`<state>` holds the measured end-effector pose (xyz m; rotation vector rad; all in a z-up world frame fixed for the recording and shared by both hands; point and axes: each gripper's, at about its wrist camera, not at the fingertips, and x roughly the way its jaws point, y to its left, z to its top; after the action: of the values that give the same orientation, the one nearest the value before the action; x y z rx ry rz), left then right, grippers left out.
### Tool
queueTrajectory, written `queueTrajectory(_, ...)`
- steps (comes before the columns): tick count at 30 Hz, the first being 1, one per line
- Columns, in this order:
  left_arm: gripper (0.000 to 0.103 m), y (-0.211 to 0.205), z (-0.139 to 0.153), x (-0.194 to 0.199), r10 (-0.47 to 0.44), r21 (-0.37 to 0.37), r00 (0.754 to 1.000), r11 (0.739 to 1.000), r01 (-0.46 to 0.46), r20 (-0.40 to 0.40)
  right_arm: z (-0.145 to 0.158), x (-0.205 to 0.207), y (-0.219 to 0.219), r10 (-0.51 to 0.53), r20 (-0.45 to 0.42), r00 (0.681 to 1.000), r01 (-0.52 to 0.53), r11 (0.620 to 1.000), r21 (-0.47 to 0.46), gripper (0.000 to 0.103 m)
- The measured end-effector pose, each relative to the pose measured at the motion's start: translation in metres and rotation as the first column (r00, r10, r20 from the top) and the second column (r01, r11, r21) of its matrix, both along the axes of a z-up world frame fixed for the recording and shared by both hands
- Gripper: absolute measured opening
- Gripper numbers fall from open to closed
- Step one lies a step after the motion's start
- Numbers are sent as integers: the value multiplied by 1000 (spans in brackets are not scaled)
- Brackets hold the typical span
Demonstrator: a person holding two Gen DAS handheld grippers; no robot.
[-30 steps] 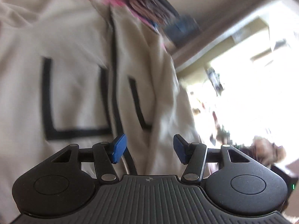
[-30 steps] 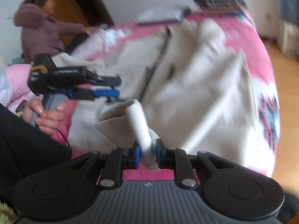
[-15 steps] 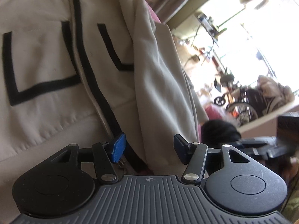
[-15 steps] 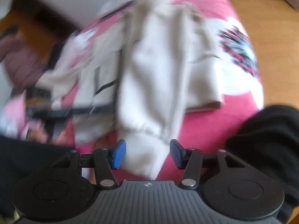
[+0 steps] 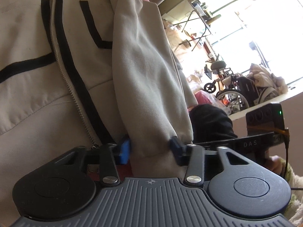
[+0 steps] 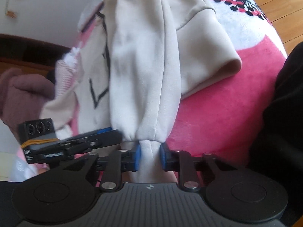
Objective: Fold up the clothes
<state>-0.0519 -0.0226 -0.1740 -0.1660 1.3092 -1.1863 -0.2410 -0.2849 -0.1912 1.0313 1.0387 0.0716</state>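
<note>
A cream zip jacket (image 5: 37, 87) with black trim lies on a pink bedcover (image 6: 217, 104). Its folded-over sleeve (image 6: 144, 75) runs toward me in both views. My right gripper (image 6: 149, 157) is closing, and its blue pads pinch the gathered cuff (image 6: 149, 151). My left gripper (image 5: 149, 149) is also closing. The sleeve's end (image 5: 151, 143) sits between its blue pads without being squeezed. In the right wrist view the left gripper (image 6: 113, 132) reaches the same cuff from the left. The left wrist view shows part of the right gripper (image 5: 265, 136) behind the sleeve.
A person's mauve sleeve (image 6: 19, 87) shows at the bed's far side. Dark clothing (image 6: 280, 113) fills the right edge. Wooden floor (image 6: 274, 1) lies beyond the bedcover. A wheelchair (image 5: 229, 92) stands by the bright window.
The right gripper let go of a fabric fold, rolled and sank, and now pinches the sleeve cuff. The left gripper slid down the jacket, and the sleeve's end now lies between its pads.
</note>
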Motion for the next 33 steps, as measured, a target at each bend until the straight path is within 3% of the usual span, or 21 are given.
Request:
queueTrajectory(2, 14, 5, 9, 2, 18, -28, 1000, 999, -18, -14, 4, -3, 0, -10, 42, 999, 8, 1000, 30, 19)
queueTrajectory(5, 9, 6, 34, 16, 71, -90, 997, 993, -75, -41, 20, -1, -6, -38, 119, 992, 28, 996, 91, 18)
queueTrajectory(7, 7, 0, 58, 33, 102, -147, 992, 983, -111, -68, 34, 4, -13, -66, 179, 982, 42, 990, 132, 18)
queueTrajectory(10, 6, -31, 114, 65, 132, -202, 991, 970, -137, -37, 68, 28, -40, -127, 314, 941, 70, 980, 186, 17)
queueTrajectory(12, 6, -64, 167, 90, 164, -252, 986, 955, -154, 18, 98, 49, -66, -191, 414, 890, 102, 969, 226, 13)
queueTrajectory(15, 6, -110, 234, 107, 186, -338, 974, 932, -132, 132, 147, 72, -110, -321, 560, 764, 148, 931, 333, 10)
queueTrajectory(18, 6, -155, 298, 115, 201, -413, 945, 907, -80, 259, 188, 88, -140, -397, 637, 661, 192, 910, 368, 9)
queueTrajectory(20, 6, -177, 314, 112, 223, -442, 929, 894, -75, 295, 210, 95, -156, -440, 674, 593, 225, 895, 386, 9)
queueTrajectory(23, 6, -194, 313, 106, 262, -462, 920, 881, -105, 291, 222, 98, -182, -519, 670, 531, 261, 853, 453, 9)
queueTrajectory(26, 6, -193, 294, 97, 282, -460, 916, 879, -128, 285, 225, 102, -197, -537, 652, 536, 283, 841, 461, 9)
queueTrajectory(30, 3, -175, 259, 99, 289, -442, 926, 883, -160, 242, 211, 94, -195, -502, 629, 593, 275, 861, 428, 11)
queueTrajectory(33, 3, -166, 248, 108, 302, -433, 934, 880, -195, 192, 202, 75, -184, -444, 626, 641, 284, 895, 344, 16)
